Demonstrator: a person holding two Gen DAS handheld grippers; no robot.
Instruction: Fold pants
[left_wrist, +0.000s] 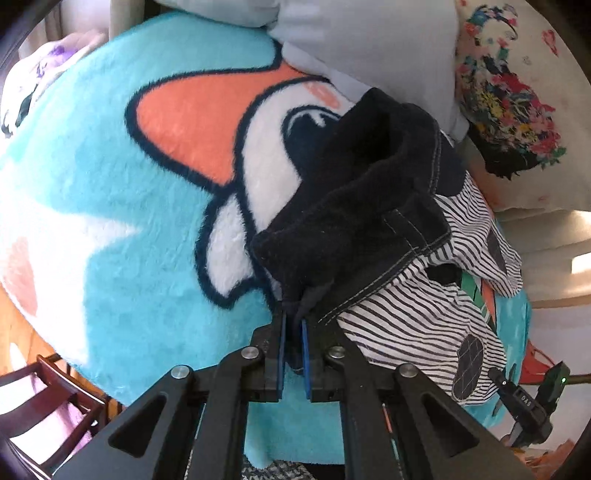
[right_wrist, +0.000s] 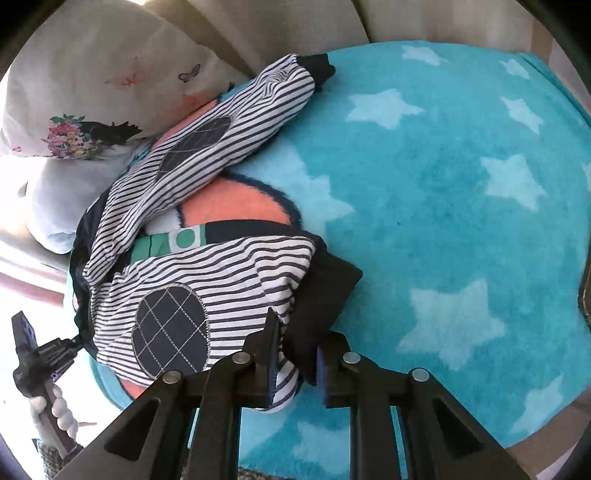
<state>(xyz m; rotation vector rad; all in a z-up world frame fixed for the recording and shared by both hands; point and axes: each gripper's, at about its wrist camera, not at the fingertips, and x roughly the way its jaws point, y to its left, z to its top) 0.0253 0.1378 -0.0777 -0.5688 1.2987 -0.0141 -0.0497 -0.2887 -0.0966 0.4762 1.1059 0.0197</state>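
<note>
1. Fingers (left_wrist: 282, 354) of the left gripper (left_wrist: 293, 325) are being held nearly closed, with the dark waistband of the pants (left_wrist: 373, 229) pinched between the blue pads.
2. Right gripper (right_wrist: 295, 354) fingers (right_wrist: 272, 354) are being kept only part closed; the striped leg end and its dark cuff (right_wrist: 325, 295) are being clamped between them.
3. Pants are being held partly lifted and bunched over the turquoise plush blanket (right_wrist: 461, 229); the other leg (right_wrist: 229, 122) is being left draped toward the floral pillow (right_wrist: 92, 103), untensioned.
4. Handling, judged: thin soft knit, light, no stiffness, so sag and twist are being expected between the two grips. The plush pile is likely grabbing the fabric when dragged.
5. Grip points, judged: the waistband seam and cuffs are being taken as the best holds, being thicker and stitched. Mid-leg stripe fabric is being avoided, since it stretches and slips.
6. The free leg is not yet being aligned with the held one; that is being judged the step in hand.
</note>
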